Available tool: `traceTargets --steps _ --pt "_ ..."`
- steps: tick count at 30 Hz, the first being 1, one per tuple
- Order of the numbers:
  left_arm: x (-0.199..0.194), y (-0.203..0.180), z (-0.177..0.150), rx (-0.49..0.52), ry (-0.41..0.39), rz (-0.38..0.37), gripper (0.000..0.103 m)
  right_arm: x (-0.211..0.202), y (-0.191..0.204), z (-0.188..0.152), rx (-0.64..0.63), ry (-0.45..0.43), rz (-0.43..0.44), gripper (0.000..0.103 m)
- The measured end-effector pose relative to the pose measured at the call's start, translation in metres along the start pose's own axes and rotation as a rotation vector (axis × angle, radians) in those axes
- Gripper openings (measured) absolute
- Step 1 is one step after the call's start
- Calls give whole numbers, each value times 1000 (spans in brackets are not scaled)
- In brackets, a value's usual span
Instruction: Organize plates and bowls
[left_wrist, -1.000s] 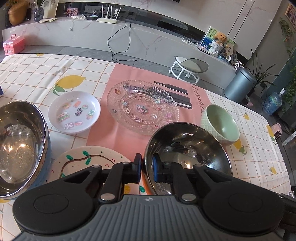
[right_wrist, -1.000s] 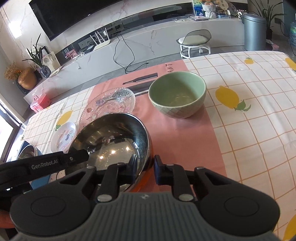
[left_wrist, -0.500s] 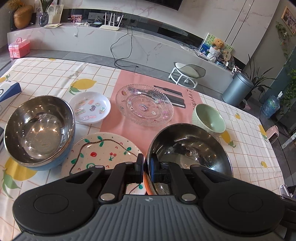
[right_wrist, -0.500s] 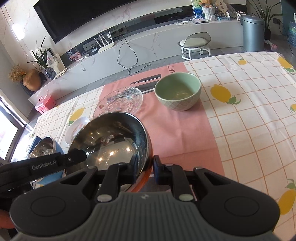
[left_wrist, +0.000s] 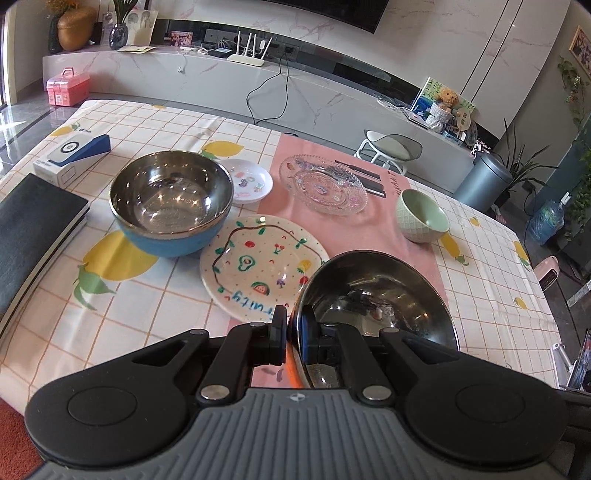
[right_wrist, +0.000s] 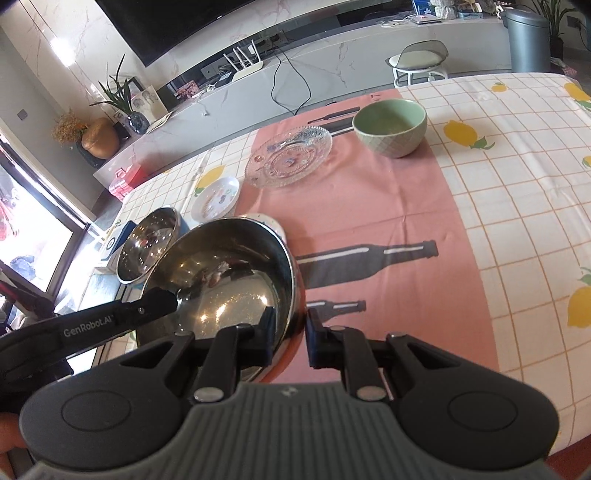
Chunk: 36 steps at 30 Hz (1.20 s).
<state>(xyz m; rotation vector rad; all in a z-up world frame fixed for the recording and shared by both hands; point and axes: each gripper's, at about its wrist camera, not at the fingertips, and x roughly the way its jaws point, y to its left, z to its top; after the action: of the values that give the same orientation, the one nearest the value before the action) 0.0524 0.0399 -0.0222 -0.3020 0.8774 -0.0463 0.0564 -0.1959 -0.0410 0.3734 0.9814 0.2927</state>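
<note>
Clearly both grippers are clamped on the same steel bowl, which is lifted above the near edge of the surface. The left gripper has its jaws pinching the bowl's near-left rim, one jaw inside and one outside. The right gripper pinches the rim on the opposite side in the same way, its inner jaw against the shiny interior and its outer jaw beside the orange outer wall (the left tool's arm shows in that view, reaching in to the rim).

Just left of the held bowl lies a painted plate with fruit drawings, flat on the surface. Beyond it, toward the left edge, stands a second steel bowl with a blue outside, upright and touching nothing that I can make out. Behind that one sits a small white dish with stickers, partly hidden by its rim. A clear glass plate rests on the pink strip toward the far edge, and a green bowl stands upright to its right, well apart from the held bowl.

At the left edge lie a dark notebook and a blue-and-white box.
</note>
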Motion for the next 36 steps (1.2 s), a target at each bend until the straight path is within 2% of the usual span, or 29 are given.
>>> traceTargets --steps 12,19,36 --pt "-10 35 -44 -59 66 23 7 6 11 -36 -34 81 22 15" --pt "-6 46 -46 -84 72 36 7 20 18 -39 -41 114 25 15" --pt "6 60 -38 -99 53 68 7 42 32 -33 -61 115 21 15"
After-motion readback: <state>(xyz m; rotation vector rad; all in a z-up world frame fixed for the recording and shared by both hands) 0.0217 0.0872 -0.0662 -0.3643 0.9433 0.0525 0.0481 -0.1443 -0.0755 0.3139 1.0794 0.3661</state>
